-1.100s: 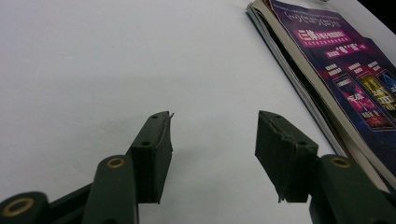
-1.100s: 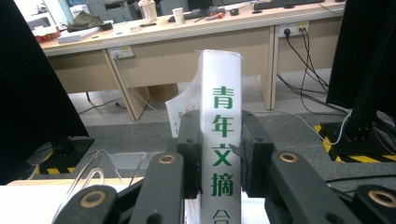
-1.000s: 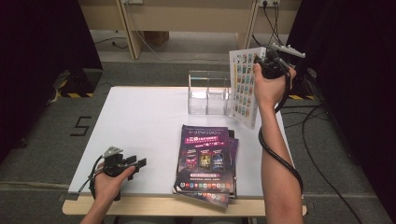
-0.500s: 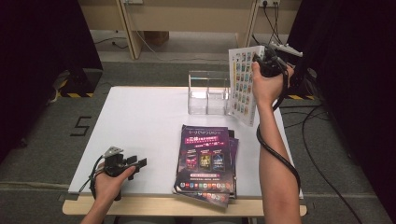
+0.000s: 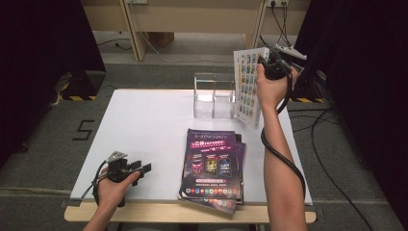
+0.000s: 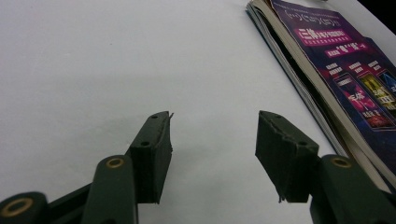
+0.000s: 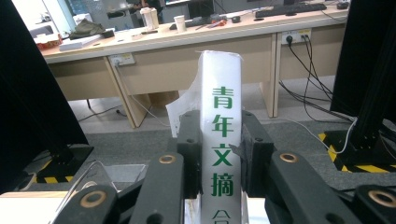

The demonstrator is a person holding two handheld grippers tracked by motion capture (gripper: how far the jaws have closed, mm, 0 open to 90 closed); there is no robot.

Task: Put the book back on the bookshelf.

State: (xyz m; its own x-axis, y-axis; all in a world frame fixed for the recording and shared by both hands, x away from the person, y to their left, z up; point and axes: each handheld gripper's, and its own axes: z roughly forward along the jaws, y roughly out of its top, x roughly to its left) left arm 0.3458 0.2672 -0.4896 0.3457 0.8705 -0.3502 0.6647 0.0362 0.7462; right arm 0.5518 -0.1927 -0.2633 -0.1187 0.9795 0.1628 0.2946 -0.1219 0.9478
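A white rectangular table (image 5: 144, 125) was viewed from above. The right gripper (image 5: 269, 65) was raised at about one o'clock of the table, above its far right corner, with its jaws clamped on a thick white-spined magazine with a cover of small coloured pictures (image 5: 248, 86). The magazine was held upright, clear of the tabletop, its lower edge hanging just beside the right side of a clear acrylic two-compartment holder (image 5: 214, 96). The holder stood at twelve o'clock, near the far edge of the table.

In the right gripper view, the same magazine (image 7: 221, 140) was seen spine-on, with green characters running down the white spine, and the two black pads (image 7: 189, 154) were pressed against its sides. A loose white page edge curled out at ten o'clock of the spine.

A stack of purple-covered glossy magazines (image 5: 214, 166) lay flat at about five o'clock of the table, reaching its near edge. The left gripper (image 5: 139, 169) rested low at seven o'clock, near the front left corner, well apart from the stack. In the left gripper view, its jaws stood apart with bare tabletop between them, and the stack (image 6: 336, 79) lay at two o'clock of the jaws. A cable trailed from each gripper.
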